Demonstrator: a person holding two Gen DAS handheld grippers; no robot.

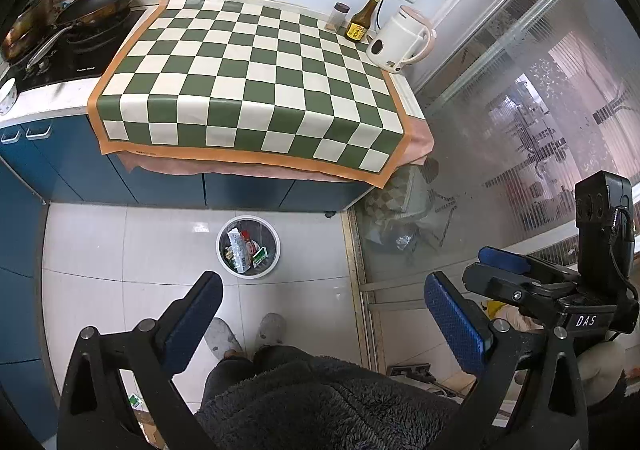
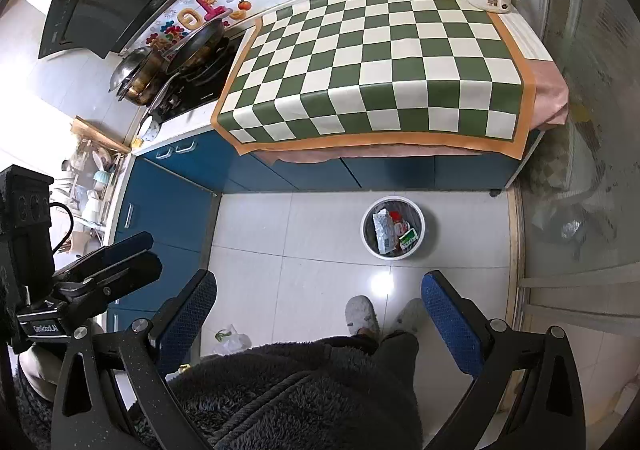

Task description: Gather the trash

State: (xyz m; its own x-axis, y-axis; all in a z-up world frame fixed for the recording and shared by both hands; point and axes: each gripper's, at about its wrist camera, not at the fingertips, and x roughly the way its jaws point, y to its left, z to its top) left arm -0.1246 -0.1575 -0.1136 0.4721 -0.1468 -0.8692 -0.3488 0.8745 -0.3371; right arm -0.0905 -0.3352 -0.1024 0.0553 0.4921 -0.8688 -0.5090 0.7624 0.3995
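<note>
In the left wrist view, the left gripper hangs with its blue-padded fingers spread wide and nothing between them, above a white tiled floor. Beyond its tips stands the round white trash bin, on the floor just in front of the blue cabinets, holding crumpled wrappers whose print is too small to read. The right gripper shows at the right edge, its body marked "DAS". On the green-and-cream checkered mat stand a brown bottle with a yellow label and a white electric kettle. In the right wrist view, the right gripper is likewise wide apart and empty, the bin ahead of it; the other tool's body reads something like "GenRobot.AI".
</note>
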